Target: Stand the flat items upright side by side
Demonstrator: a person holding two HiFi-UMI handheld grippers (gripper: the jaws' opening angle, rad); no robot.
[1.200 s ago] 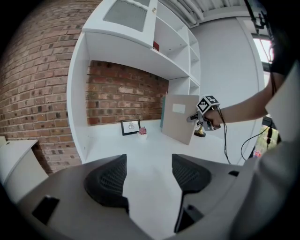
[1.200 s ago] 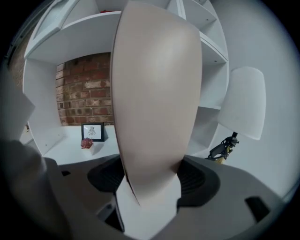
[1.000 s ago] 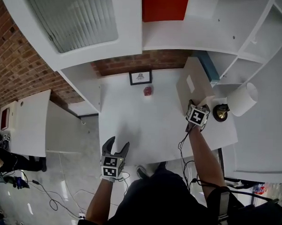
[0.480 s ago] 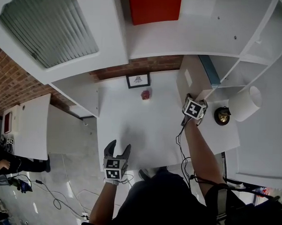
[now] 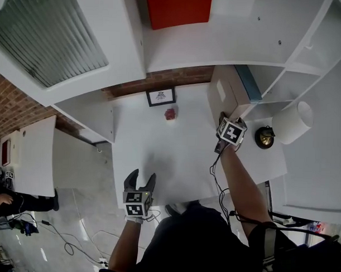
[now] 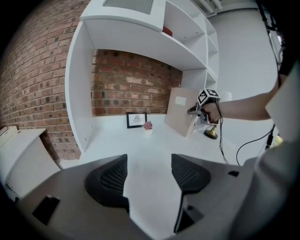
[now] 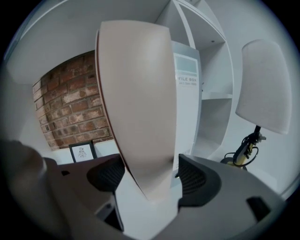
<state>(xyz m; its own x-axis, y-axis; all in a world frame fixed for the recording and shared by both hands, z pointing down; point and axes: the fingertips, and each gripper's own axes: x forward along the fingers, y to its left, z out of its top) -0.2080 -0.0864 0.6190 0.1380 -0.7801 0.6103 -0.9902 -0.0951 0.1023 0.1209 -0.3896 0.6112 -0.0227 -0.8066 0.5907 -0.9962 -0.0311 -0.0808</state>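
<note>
Right gripper view: the right gripper (image 7: 147, 174) is shown with its jaws spread wide and clamped across the narrow near end of a beige file (image 7: 136, 93), one pad set against each side. The file's bottom corner is seen low between the jaws. Just behind it, to the right, a white file box (image 7: 187, 93) is stood upright, printed with the words FILE BOX.

In the head view, the beige file is placed at the right rear of the white counter (image 5: 175, 155). It is tilted so that its top leans toward the white file box; whether the two touch cannot be made out. The left gripper (image 6: 149, 176) is held at the counter's near edge, well apart from the files. Its jaws are released and parted, with only the counter seen between them.

Counted:
- two grippers
- two flat items, one beige and one white
- one small framed picture (image 5: 161, 96) at the back by the brick wall
- one little pink potted plant (image 5: 170, 113) just in front of the picture
- one lamp (image 5: 291, 123) with a white shade, right of the files
- one red box (image 5: 177, 9) on a shelf above
</note>
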